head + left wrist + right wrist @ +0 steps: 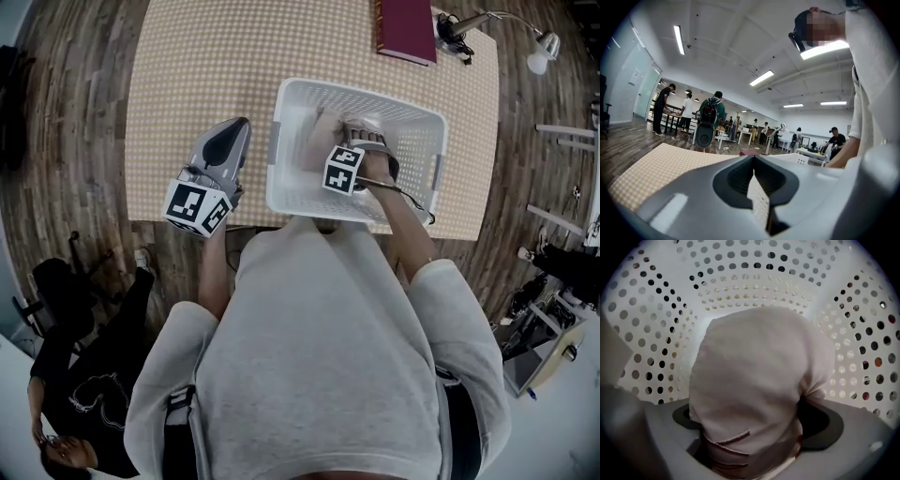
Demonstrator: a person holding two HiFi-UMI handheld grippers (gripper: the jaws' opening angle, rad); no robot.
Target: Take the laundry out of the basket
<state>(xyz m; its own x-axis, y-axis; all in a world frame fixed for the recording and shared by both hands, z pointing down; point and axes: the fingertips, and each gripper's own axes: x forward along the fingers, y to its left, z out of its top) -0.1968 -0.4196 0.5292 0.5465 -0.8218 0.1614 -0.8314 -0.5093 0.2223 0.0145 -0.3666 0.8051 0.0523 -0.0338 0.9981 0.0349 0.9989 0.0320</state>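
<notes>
The laundry (754,376), a pale pink bundle of cloth, sits inside the white basket (740,277), and in the right gripper view its long axis runs from 6 o'clock up toward 12. It rises straight through the gap of your right gripper (757,420), whose jaws stand spread wide at 9 and 3 o'clock with the cloth between them. I judge it loose rather than pinched, so the closing stroke would cross the bundle's short side. That gripper points down into the basket and is plainly the nearer one. Your left gripper (236,131) is clenched on nothing and lies over the checked table (187,75), with the basket at its 3 o'clock in the head view. The cloth covers the inner faces of the right pads, so you cannot confirm contact. The basket floor under the bundle is hidden, as is any further laundry. From above, your hand and the marker cube mask most of the cloth.
</notes>
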